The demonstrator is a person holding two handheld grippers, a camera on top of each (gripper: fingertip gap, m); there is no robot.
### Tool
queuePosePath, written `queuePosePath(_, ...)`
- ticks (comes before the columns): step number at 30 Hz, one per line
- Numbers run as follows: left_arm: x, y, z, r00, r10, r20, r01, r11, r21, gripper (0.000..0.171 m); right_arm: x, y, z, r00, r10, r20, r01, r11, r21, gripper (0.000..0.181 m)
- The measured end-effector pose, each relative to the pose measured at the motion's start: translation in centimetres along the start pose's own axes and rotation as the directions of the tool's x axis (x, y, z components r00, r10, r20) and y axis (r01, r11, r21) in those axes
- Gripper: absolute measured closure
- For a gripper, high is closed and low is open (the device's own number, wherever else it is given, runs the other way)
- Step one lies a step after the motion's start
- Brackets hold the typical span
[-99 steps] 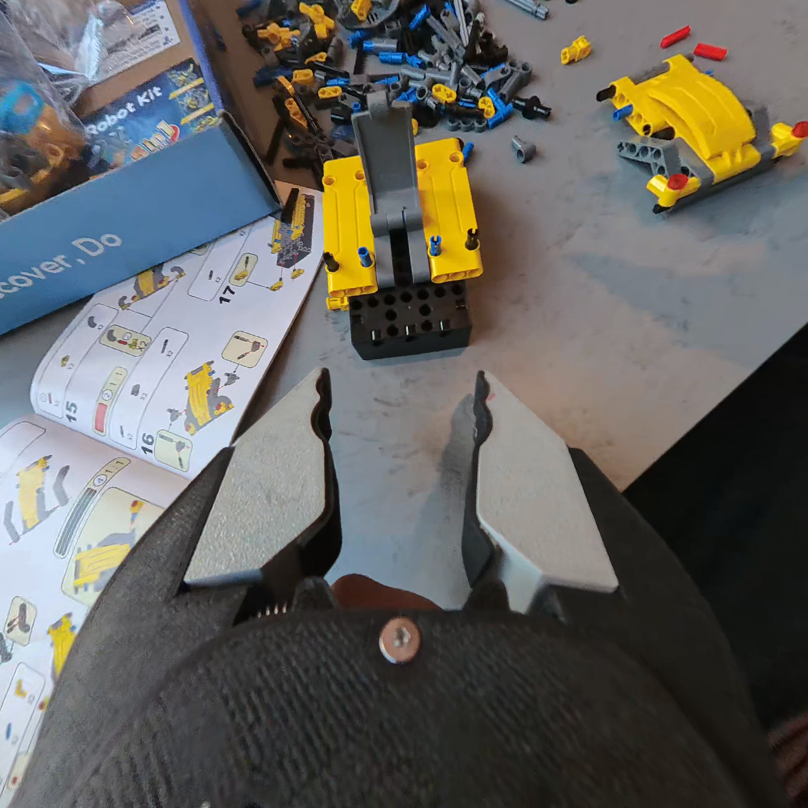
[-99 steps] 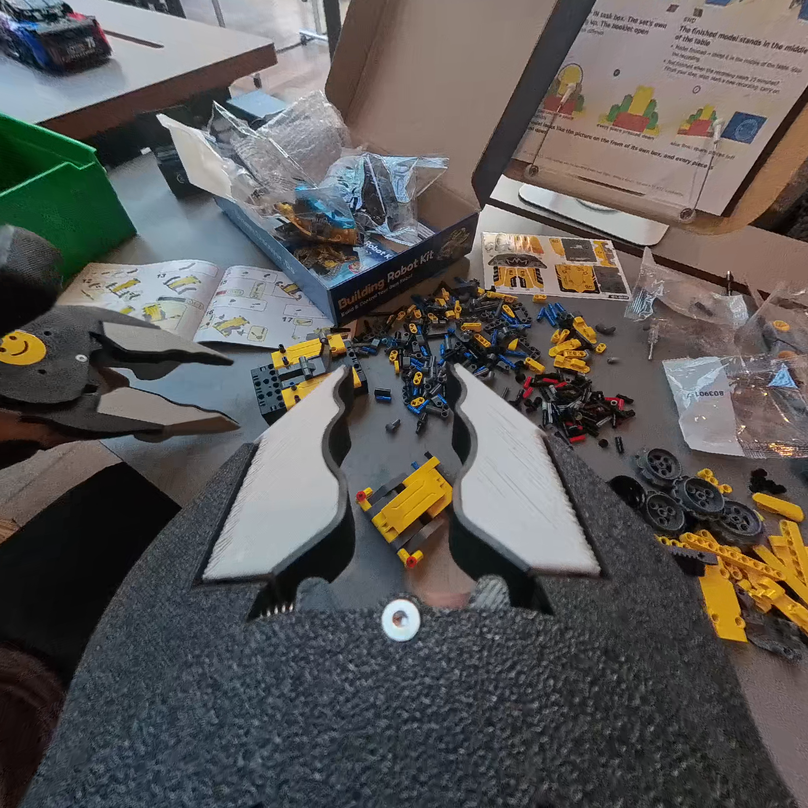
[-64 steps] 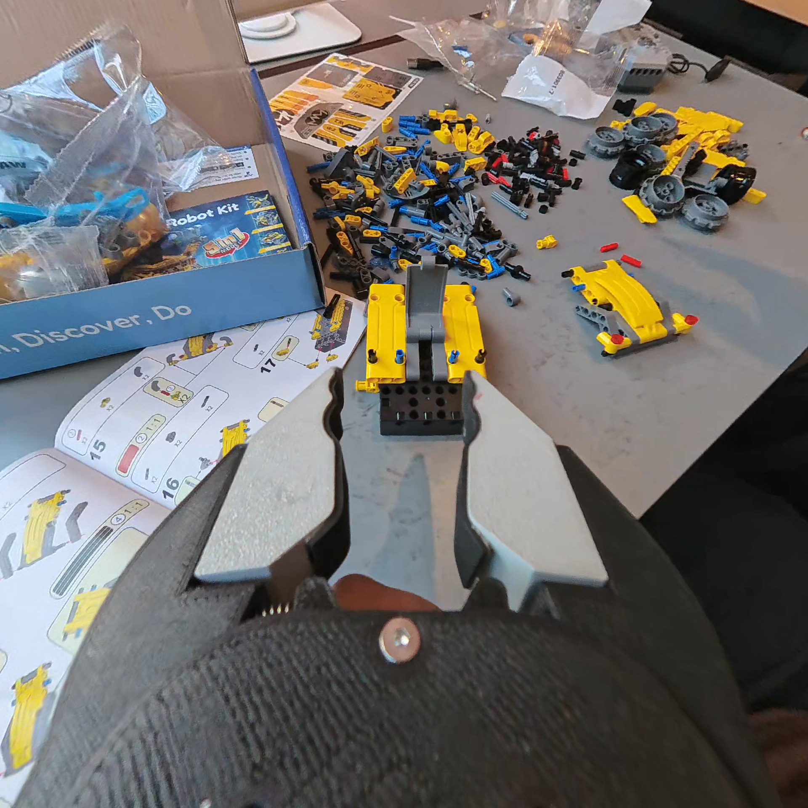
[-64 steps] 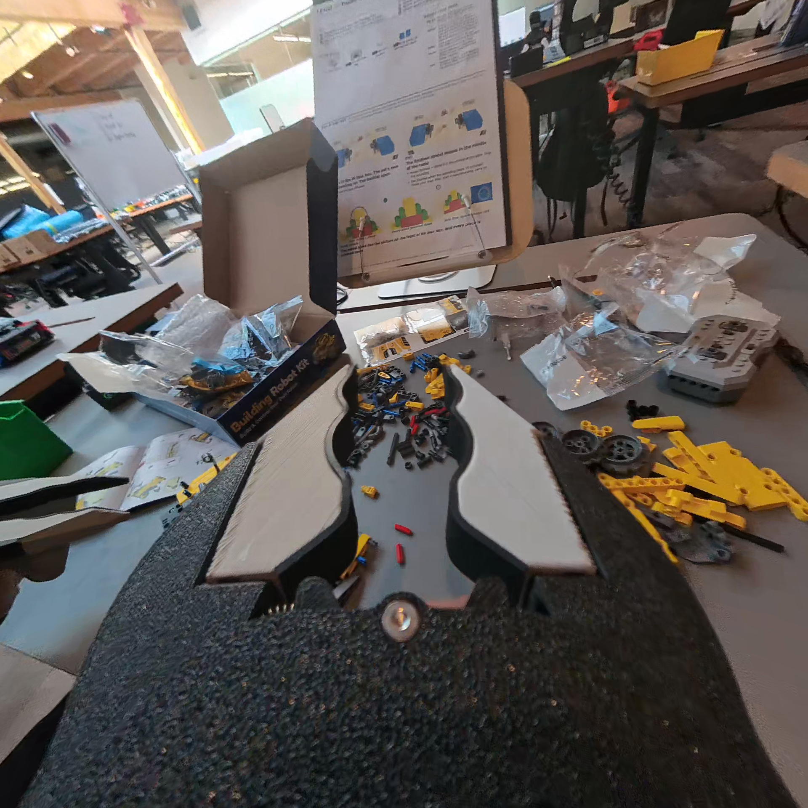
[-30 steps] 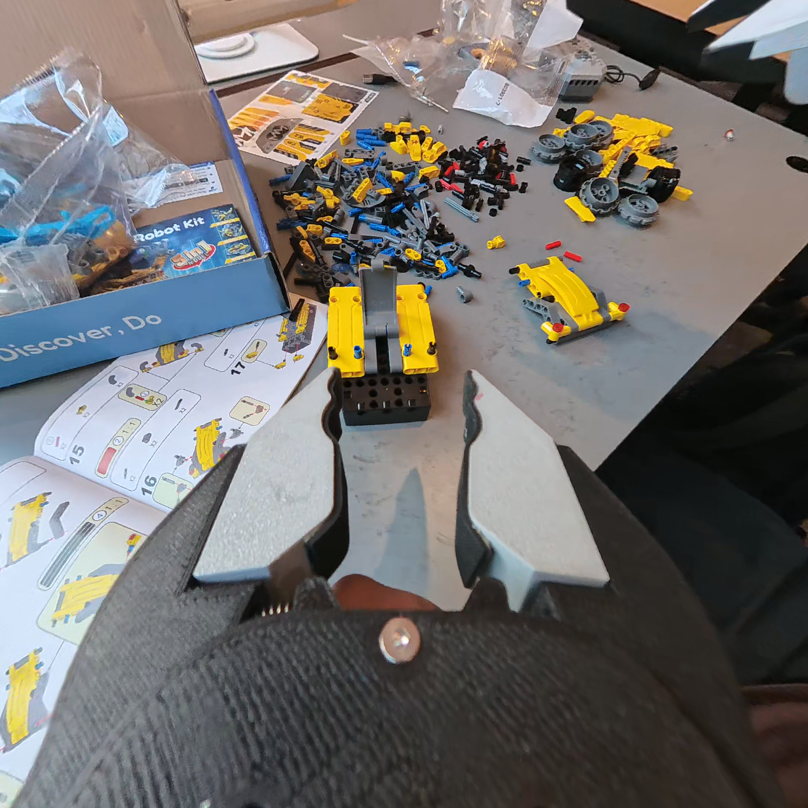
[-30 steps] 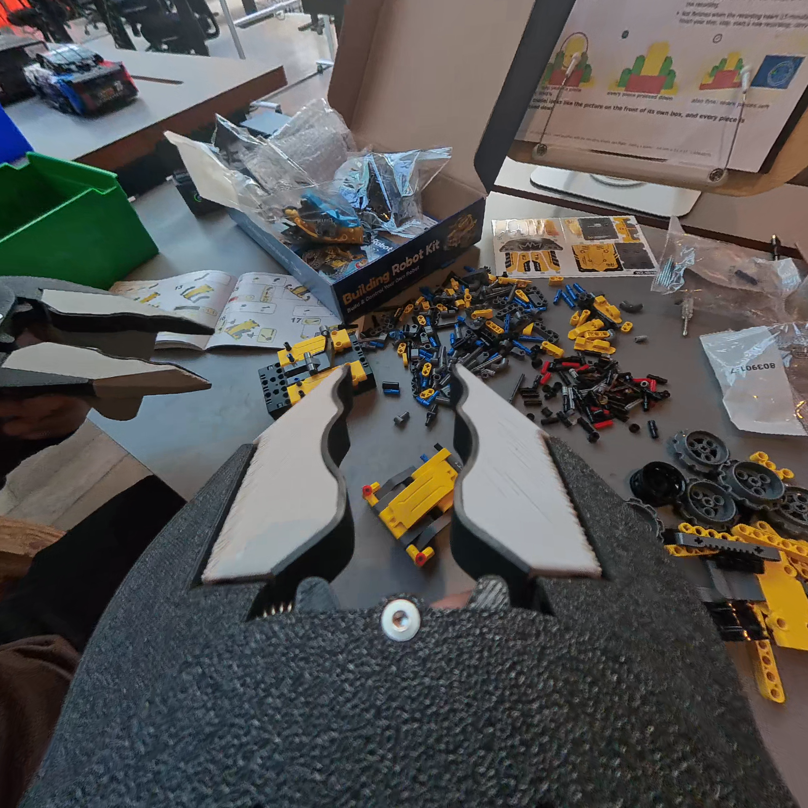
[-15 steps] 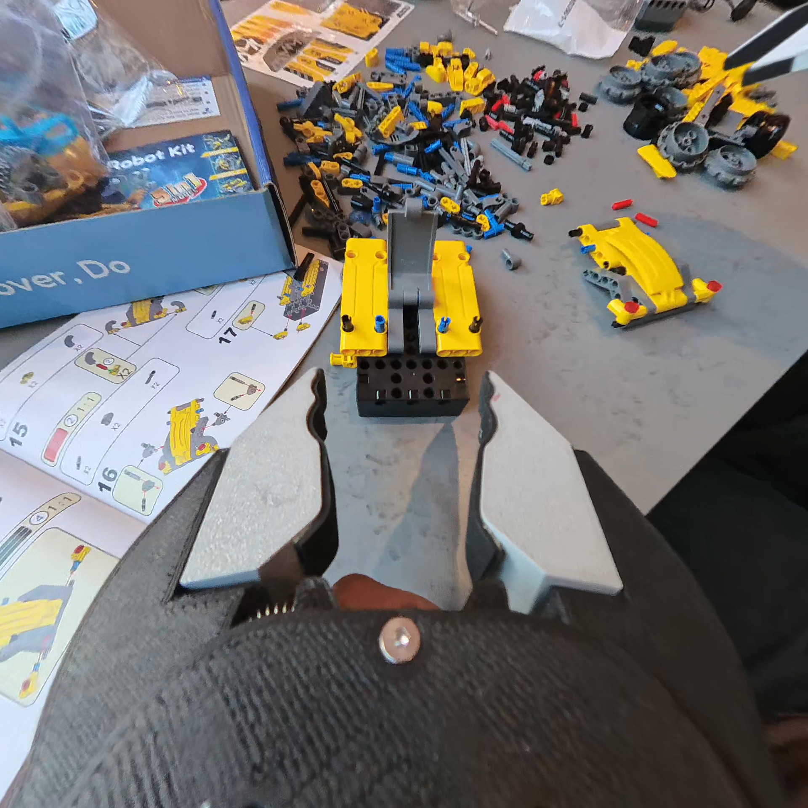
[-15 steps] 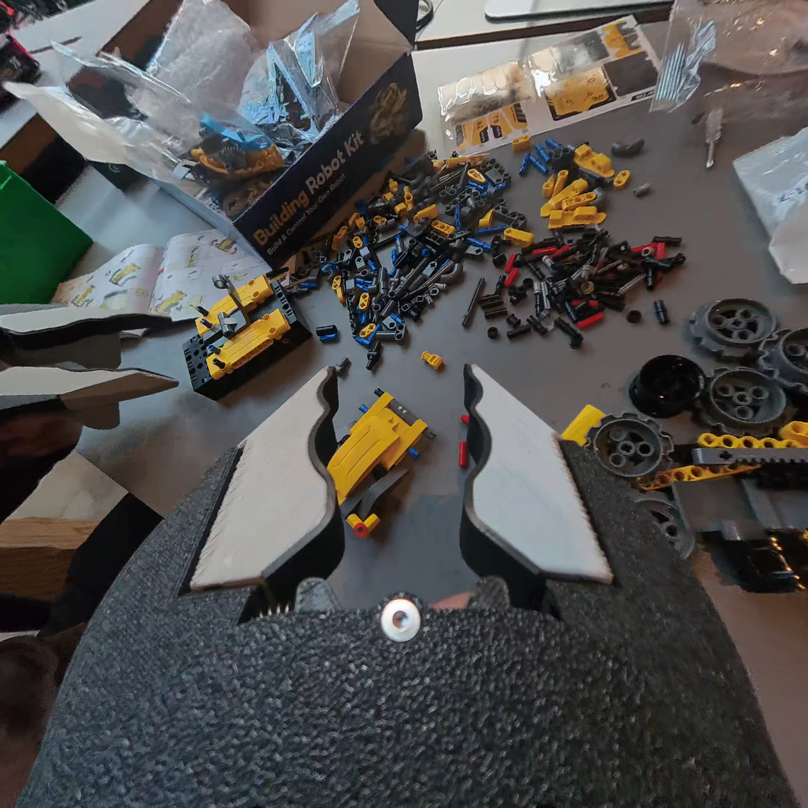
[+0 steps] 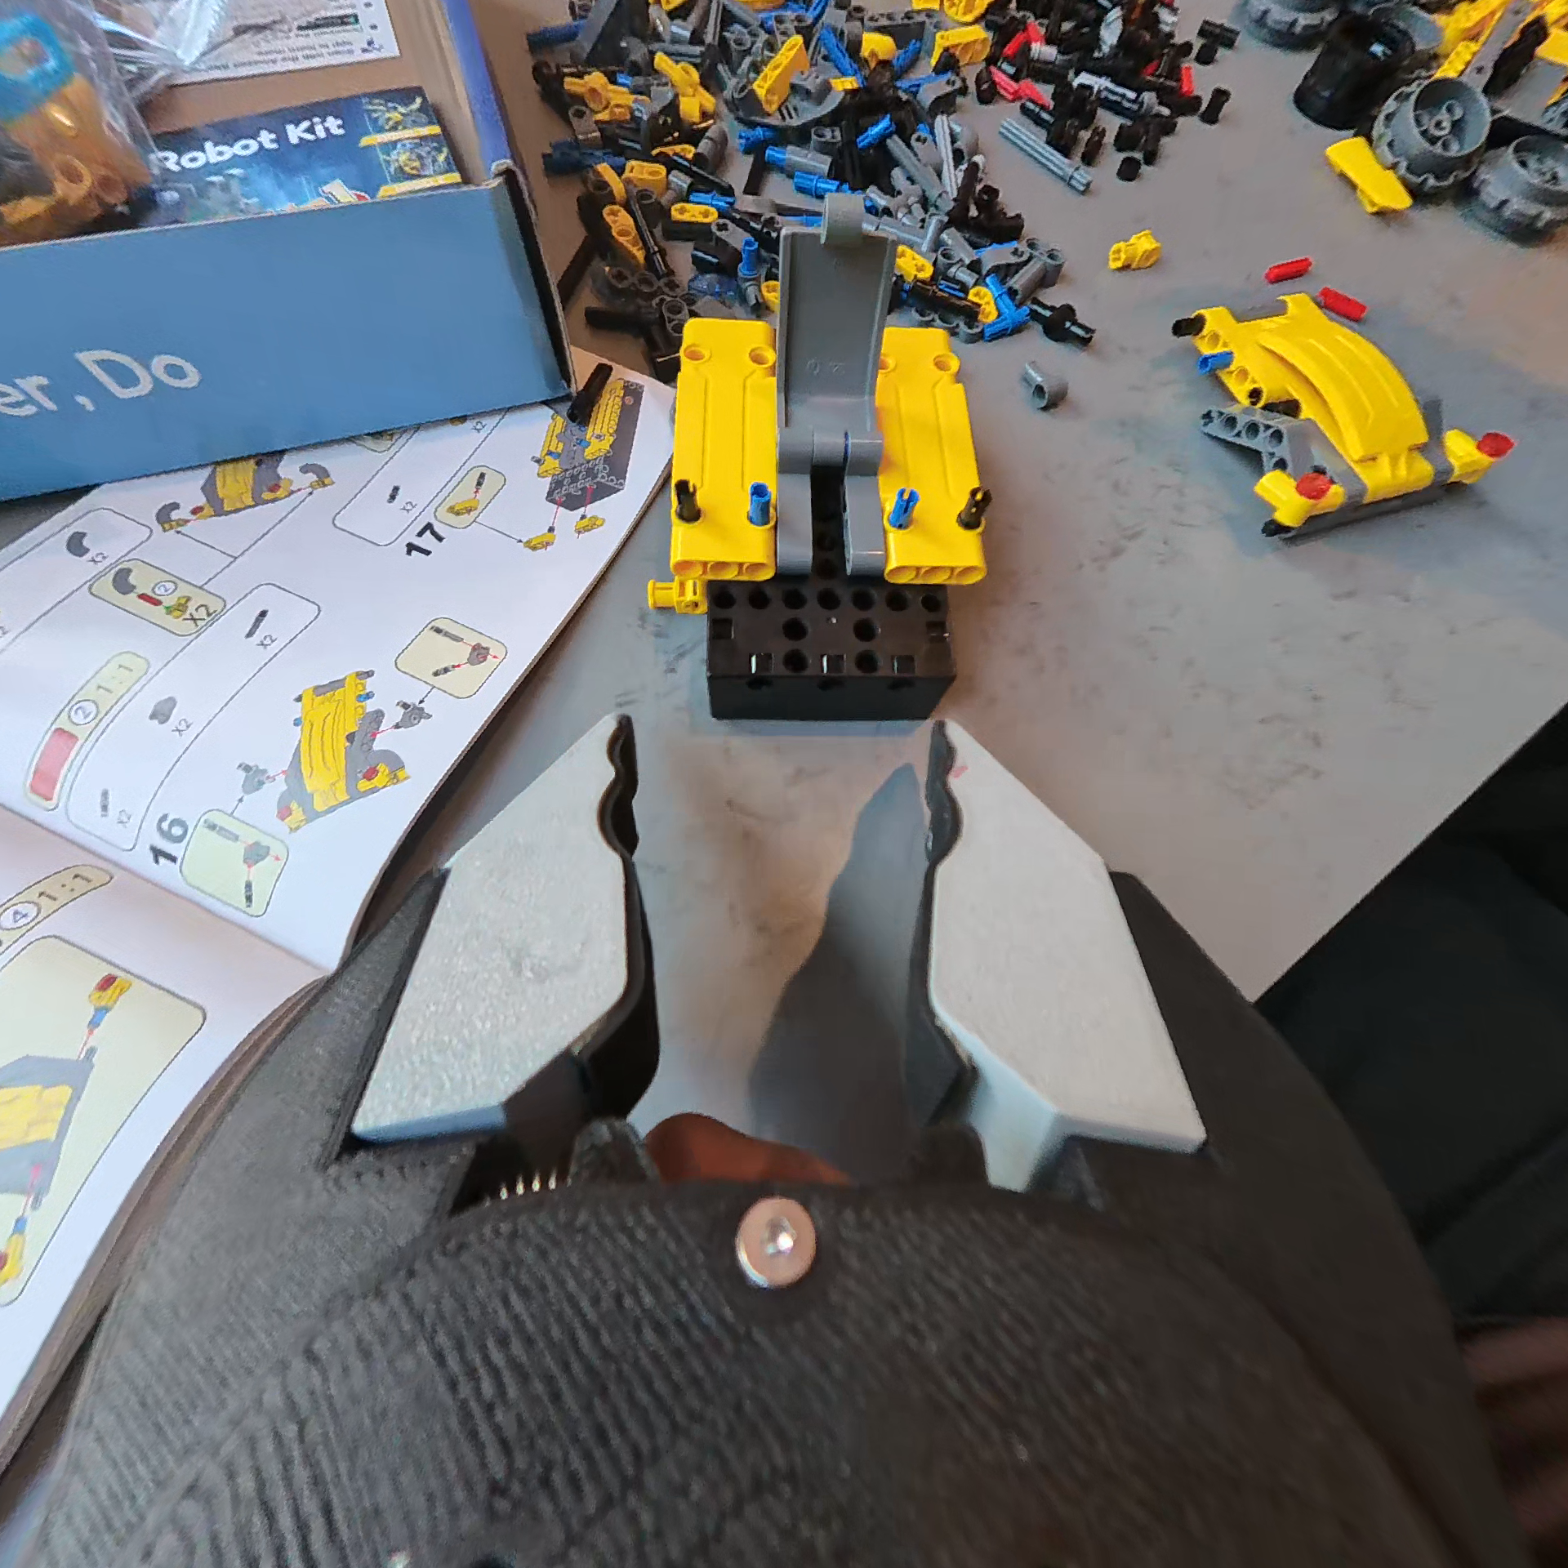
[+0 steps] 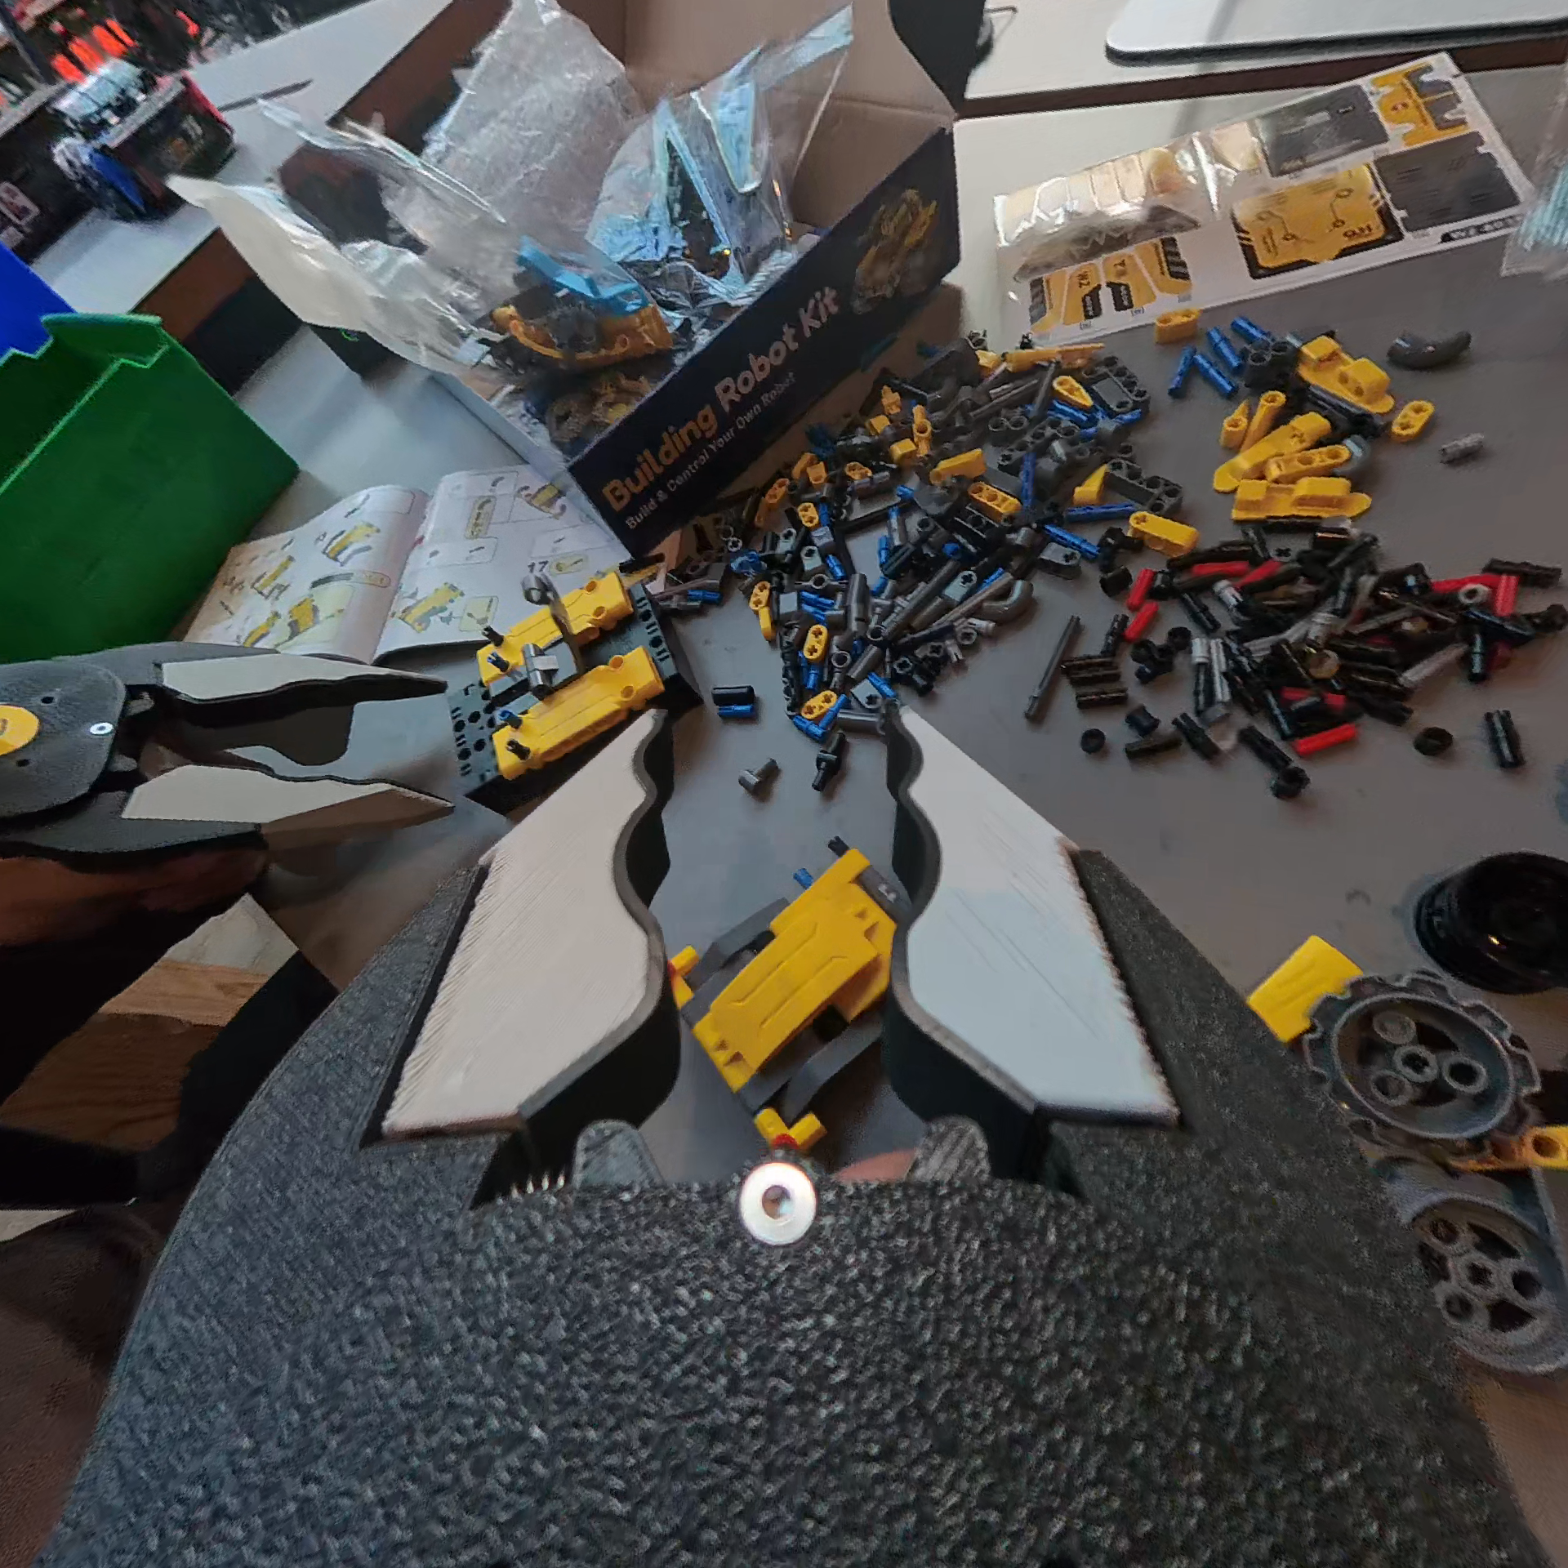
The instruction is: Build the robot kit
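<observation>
My left gripper (image 9: 776, 738) is open and empty, just short of a black block with two yellow panels and a grey lever (image 9: 827, 509) on the grey table; this block also shows in the right wrist view (image 10: 564, 679). My right gripper (image 10: 776, 721) is open and hangs over a small yellow and grey curved assembly (image 10: 789, 967), which lies between its fingers, low near the base. The same assembly lies to the right in the left wrist view (image 9: 1332, 407). The left gripper also shows at the left of the right wrist view (image 10: 433, 738).
A pile of small black, blue, yellow and red parts (image 10: 1061, 551) lies beyond. An open blue kit box with plastic bags (image 10: 679, 339), an open instruction booklet (image 9: 254, 679), grey wheels (image 10: 1425, 1069), a sticker sheet (image 10: 1273, 204) and a green bin (image 10: 110, 475) surround it. The table edge (image 9: 1324, 916) runs at the right.
My right gripper has come down and forward over the yellow curved assembly, which now sits deeper between its fingers. My left gripper has moved a little closer to the black and yellow block.
</observation>
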State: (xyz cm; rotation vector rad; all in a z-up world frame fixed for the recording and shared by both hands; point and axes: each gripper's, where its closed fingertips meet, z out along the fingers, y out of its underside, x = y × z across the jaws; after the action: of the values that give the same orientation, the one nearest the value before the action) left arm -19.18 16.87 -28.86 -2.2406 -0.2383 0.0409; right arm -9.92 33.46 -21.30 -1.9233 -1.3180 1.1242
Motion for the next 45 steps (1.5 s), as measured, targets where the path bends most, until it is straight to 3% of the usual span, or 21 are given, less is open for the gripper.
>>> queuePosePath(3, -0.2, 0.4, -0.5, 1.000, 0.005, 0.014, -0.005, 1.000, -0.009, 0.104, -2.5, -0.3, 0.9, 0.998, -0.050, 0.050, 0.051, 0.998, -0.022, 0.131)
queuePosePath(6, 0.1, 0.4, -1.2, 1.000, 0.012, 0.014, -0.012, 1.000, -0.010, 0.104, -3.7, 1.6, 2.6, 0.996, -0.086, 0.024, 0.089, 0.985, -0.147, 0.132)
queuePosePath(10, 0.1, -0.3, -2.3, 0.996, 0.067, 0.050, -0.068, 0.998, 0.007, 0.104, -5.4, 4.1, 4.4, 0.999, -0.036, -0.007, 0.032, 0.958, -0.285, 0.132)
queuePosePath(13, 0.5, -0.8, -2.9, 0.995, 0.085, 0.050, -0.086, 0.996, 0.020, 0.104, -8.4, 4.9, 4.5, 0.996, 0.010, 0.089, 0.021, 0.938, -0.347, 0.130)
queuePosePath(19, 1.0, -1.8, -3.7, 0.991, 0.115, 0.062, -0.118, 0.992, 0.046, 0.104, -13.5, 3.9, 3.2, 0.934, 0.133, 0.333, -0.019, 0.945, -0.326, 0.133)
queuePosePath(28, 2.1, -1.7, -3.5, 0.984, 0.161, 0.078, -0.163, 0.986, 0.016, 0.104, -13.3, 3.9, 2.2, 0.944, 0.057, 0.324, 0.047, 0.951, -0.306, 0.135)
queuePosePath(33, 0.4, -2.0, -3.6, 0.975, 0.148, 0.166, -0.156, 0.987, 0.034, 0.107, -9.7, 1.0, 0.9, 0.965, -0.246, 0.086, 0.259, 0.948, -0.188, 0.142)
queuePosePath(36, -0.1, -1.6, -3.7, 0.979, 0.137, 0.152, -0.141, 0.990, 0.018, 0.105, -11.4, -0.3, -1.0, 0.922, -0.368, 0.120, 0.382, 0.915, -0.130, 0.153)
queuePosePath(39, -0.2, -1.2, -3.5, 0.985, 0.131, 0.116, -0.132, 0.991, 0.001, 0.106, -11.0, -1.4, -2.4, 0.914, -0.397, 0.079, 0.404, 0.909, -0.100, 0.152)
queuePosePath(41, -0.5, -1.3, -3.6, 0.981, 0.146, 0.124, -0.149, 0.989, 0.012, 0.118, -10.2, -1.8, -3.2, 0.917, -0.395, 0.055, 0.399, 0.912, -0.095, 0.152)
queuePosePath(45, -1.4, -1.4, -3.9, 0.979, 0.143, 0.144, -0.147, 0.989, 0.015, 0.117, -9.0, -2.6, -4.8, 0.936, -0.350, 0.034, 0.352, 0.934, -0.056, 0.153)
